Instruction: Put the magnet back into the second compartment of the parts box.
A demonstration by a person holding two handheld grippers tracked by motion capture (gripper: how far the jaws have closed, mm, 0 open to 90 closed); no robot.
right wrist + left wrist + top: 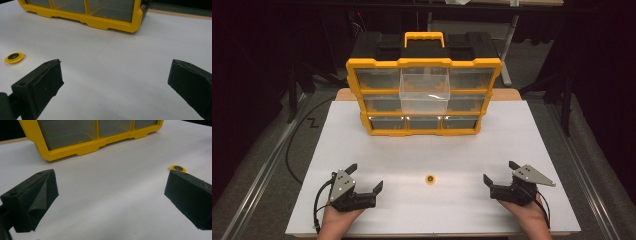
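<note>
A yellow-framed organizer (423, 95) stands at the far side of the white surface (522, 150), one clear drawer (424, 90) in its middle column pulled forward. A small yellow disc (430, 179) lies untouched on the near part of the surface, between the left gripper (366, 178) and right gripper (498, 172), whose fingers are spread wide and empty. The work appears barely begun, with disc likely bound for the drawer. Drawer contents are hard to make out; the disc's markings are too small to read.
</note>
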